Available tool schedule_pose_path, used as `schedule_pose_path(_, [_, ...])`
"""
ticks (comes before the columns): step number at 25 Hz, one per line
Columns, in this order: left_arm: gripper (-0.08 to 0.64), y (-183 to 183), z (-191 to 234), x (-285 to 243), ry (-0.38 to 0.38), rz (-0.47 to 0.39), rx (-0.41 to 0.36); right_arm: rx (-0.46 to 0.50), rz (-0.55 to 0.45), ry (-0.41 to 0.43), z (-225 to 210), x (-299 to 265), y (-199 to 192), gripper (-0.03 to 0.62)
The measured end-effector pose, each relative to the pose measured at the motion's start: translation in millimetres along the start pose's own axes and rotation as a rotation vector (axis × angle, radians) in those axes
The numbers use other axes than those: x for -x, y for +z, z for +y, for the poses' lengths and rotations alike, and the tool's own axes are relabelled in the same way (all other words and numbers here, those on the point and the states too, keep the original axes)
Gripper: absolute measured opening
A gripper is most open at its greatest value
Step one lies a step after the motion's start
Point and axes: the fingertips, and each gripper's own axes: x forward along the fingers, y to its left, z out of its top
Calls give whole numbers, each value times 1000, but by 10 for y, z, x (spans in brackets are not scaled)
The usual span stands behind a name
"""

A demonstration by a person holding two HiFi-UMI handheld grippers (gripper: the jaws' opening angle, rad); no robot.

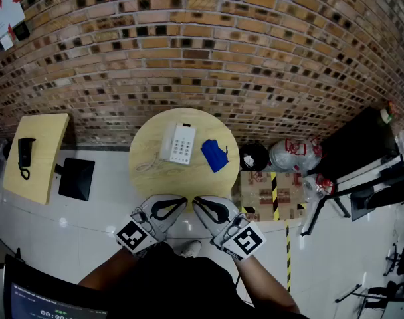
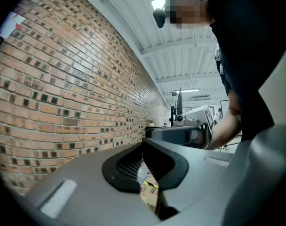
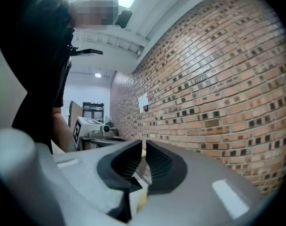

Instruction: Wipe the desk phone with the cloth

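A white desk phone (image 1: 179, 143) lies on the round wooden table (image 1: 149, 168), with a crumpled blue cloth (image 1: 214, 155) just to its right. Both grippers hang close to my body, short of the table's near edge, with their tips turned towards each other. My left gripper (image 1: 183, 200) is shut and holds nothing. My right gripper (image 1: 196, 201) is shut and empty too. In the left gripper view the jaws (image 2: 144, 166) meet, with a brick wall behind them. The right gripper view shows the same: closed jaws (image 3: 144, 161) pointing along the wall.
A yellow rectangular table (image 1: 46, 171) with a black handset phone (image 1: 25, 154) stands at the left, a black flat object (image 1: 76, 178) beside it. A black bin (image 1: 254, 157), plastic bags (image 1: 294, 155) and a cardboard box (image 1: 268, 191) crowd the floor right of the round table. A brick wall (image 1: 202, 52) is behind.
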Motion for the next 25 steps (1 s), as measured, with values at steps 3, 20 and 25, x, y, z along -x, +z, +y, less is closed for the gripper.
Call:
schedule_pose_path(3, [0, -28, 36, -84, 15, 6, 9, -15, 5, 3, -152, 48, -77, 18])
schedule_pose_path(20, [0, -426, 1393, -644, -83, 41, 42, -155, 274, -185, -1712, -787, -1214, 168])
schedule_pose_path(25, [0, -578, 1754, -711, -140, 54, 57, -200, 442, -308, -2371, -956, -1928, 253])
